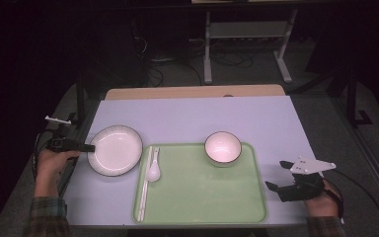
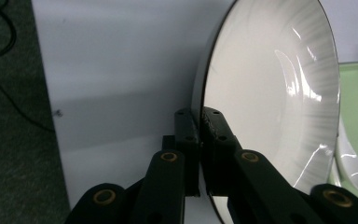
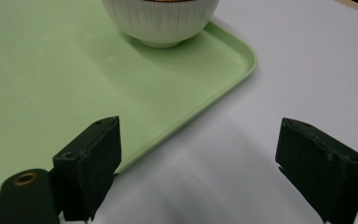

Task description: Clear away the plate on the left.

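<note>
High view: the left gripper (image 1: pixel 90 147) clamps the left rim of the white plate (image 1: pixel 115 149), which lies on the tabletop (image 1: pixel 192 116) near its left edge, just beside the green tray (image 1: pixel 202 187). The tray carries a white spoon (image 1: pixel 153 167) and chopsticks (image 1: pixel 145 182) along its left side and a bowl (image 1: pixel 223 147) at its far right corner. The right gripper (image 1: pixel 275 177) hovers at the tabletop's right edge, jaws wide apart.

Left gripper view: the jaws pinch the plate (image 2: pixel 270 93) rim between them.

Right gripper view: the spread jaws straddle the tray (image 3: pixel 51 93) edge, the bowl (image 3: pixel 161 21) beyond.
</note>
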`<state>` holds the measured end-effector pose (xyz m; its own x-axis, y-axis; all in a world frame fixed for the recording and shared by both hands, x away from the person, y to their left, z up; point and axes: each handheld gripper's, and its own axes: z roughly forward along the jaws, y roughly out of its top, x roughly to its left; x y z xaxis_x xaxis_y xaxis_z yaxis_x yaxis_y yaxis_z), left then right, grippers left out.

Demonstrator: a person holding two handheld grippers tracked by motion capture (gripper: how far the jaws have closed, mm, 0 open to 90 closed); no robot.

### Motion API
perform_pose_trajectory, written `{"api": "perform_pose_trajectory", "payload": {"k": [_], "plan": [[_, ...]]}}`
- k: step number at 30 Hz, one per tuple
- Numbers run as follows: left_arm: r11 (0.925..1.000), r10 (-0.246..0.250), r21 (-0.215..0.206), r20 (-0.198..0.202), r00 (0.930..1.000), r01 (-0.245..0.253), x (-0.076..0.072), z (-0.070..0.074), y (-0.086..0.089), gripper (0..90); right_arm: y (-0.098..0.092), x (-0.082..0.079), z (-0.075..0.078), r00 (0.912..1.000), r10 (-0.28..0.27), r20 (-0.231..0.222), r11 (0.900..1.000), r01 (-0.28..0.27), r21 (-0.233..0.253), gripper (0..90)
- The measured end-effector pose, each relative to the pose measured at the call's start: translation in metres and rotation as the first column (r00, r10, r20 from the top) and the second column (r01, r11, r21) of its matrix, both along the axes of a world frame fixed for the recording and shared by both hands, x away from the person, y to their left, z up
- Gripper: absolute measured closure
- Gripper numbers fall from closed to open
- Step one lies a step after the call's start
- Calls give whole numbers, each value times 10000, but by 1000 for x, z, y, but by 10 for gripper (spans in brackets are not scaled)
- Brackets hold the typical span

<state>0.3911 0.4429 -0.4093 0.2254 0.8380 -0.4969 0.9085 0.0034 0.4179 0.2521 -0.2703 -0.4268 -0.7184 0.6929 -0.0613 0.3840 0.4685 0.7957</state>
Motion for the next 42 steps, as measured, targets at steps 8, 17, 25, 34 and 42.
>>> {"api": "perform_pose_trajectory", "payload": {"k": [8, 17, 25, 34, 42], "plan": [[9994, -166, 306, 652, 9977, 146, -2, 14, -9, 867, -2, 0, 0, 10000, -38, 35, 10000, 38, 19, 133], [9966, -624, 628, 1369, 9886, 542, -8, 43, -20, 863, -2, -1, 1, 9999, -84, 78, 10000, 84, 36, 134], [9892, -1367, 776, 1793, 9742, 1245, -9, 62, -46, 862, -3, -2, 1, 9999, -100, 91, 9999, 99, 80, 134], [9715, -2348, 771, 1874, 9538, 2240, -8, 69, -79, 862, -4, -1, 2, 9999, -102, 105, 9999, 101, 97, 134], [9453, -3253, 900, 1878, 9268, 3136, -10, 71, -112, 860, -4, -1, 2, 9999, -113, 105, 9999, 112, 101, 134]]}}
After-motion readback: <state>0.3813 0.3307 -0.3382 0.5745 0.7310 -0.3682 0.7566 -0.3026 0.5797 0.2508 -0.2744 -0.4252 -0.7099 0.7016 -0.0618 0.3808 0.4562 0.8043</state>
